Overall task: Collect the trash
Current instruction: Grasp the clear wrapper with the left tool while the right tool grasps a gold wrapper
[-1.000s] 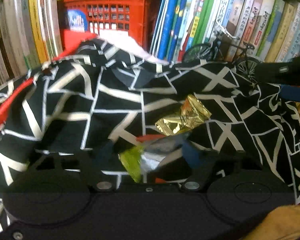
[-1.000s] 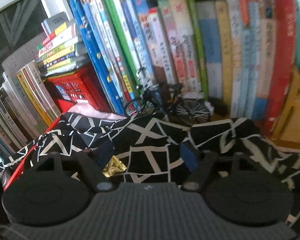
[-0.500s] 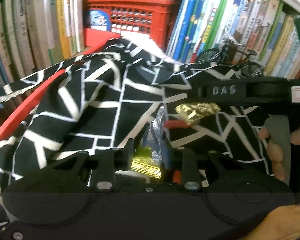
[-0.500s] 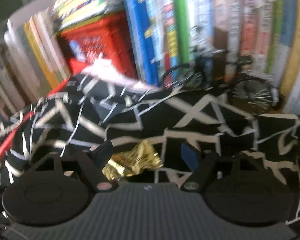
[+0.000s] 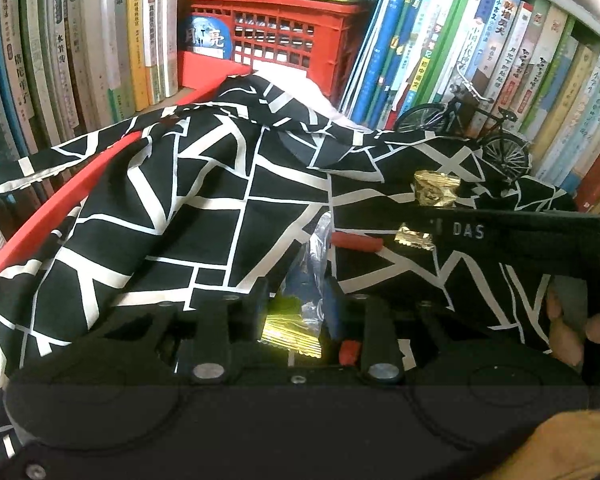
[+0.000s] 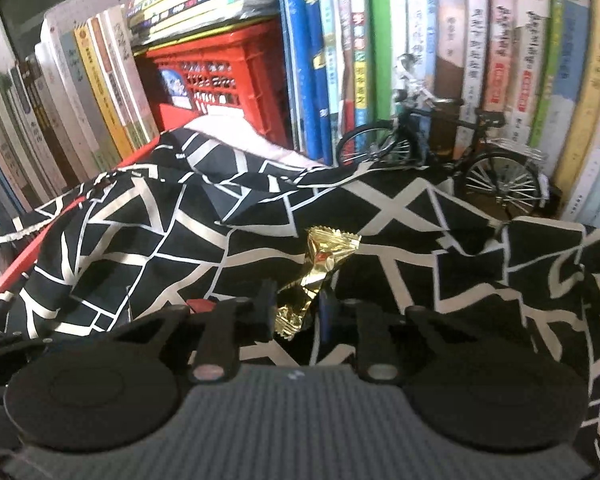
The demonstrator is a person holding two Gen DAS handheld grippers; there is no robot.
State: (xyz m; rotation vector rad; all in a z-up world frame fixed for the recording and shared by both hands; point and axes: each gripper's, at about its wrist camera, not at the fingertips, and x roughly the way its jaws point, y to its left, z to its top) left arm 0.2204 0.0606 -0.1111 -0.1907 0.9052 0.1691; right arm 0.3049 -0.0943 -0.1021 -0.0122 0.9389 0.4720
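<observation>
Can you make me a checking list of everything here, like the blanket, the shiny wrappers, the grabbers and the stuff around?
Surface: black-and-white patterned cloth, rumpled, over a red edge.
Job's things: gold wrapper; green-and-silver wrapper.
Clutter: model bicycle upright by the books.
Grippers: right gripper jaws have just been closing, pinching the gold wrapper; left gripper shut on the green-and-silver wrapper.
Cables: nothing seen.
Surroundings: books, red crate.
</observation>
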